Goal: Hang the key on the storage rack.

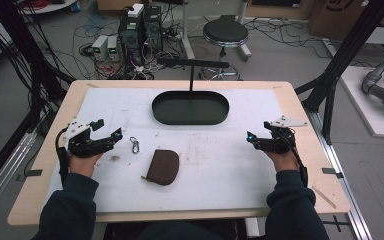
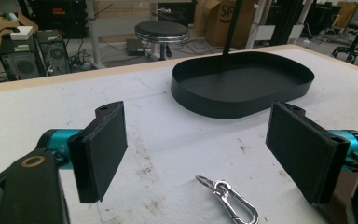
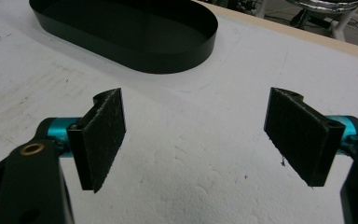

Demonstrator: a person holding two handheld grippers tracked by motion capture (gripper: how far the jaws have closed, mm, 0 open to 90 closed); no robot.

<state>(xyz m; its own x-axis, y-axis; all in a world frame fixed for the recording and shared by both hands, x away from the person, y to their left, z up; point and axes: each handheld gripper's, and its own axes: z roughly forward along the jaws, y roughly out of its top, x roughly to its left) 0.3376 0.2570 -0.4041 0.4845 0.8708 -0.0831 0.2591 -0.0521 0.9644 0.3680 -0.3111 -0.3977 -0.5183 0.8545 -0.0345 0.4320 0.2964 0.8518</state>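
So both grippers sat wide open, nothing pinched

Left gripper (image 1: 107, 129) hovered just beside the metal clip (image 1: 135, 145) on the white mat (image 1: 220, 165), brown pouch (image 1: 163, 166) near; right gripper (image 1: 257, 134) well apart

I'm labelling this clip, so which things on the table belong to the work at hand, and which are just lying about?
In the work:
- metal snap hook, just ahead of the open left gripper
- brown zip pouch, beside it
- black oval tray, probably the drop-off
- right gripper, open, holding nothing

Lying about:
- round stool
- computer towers
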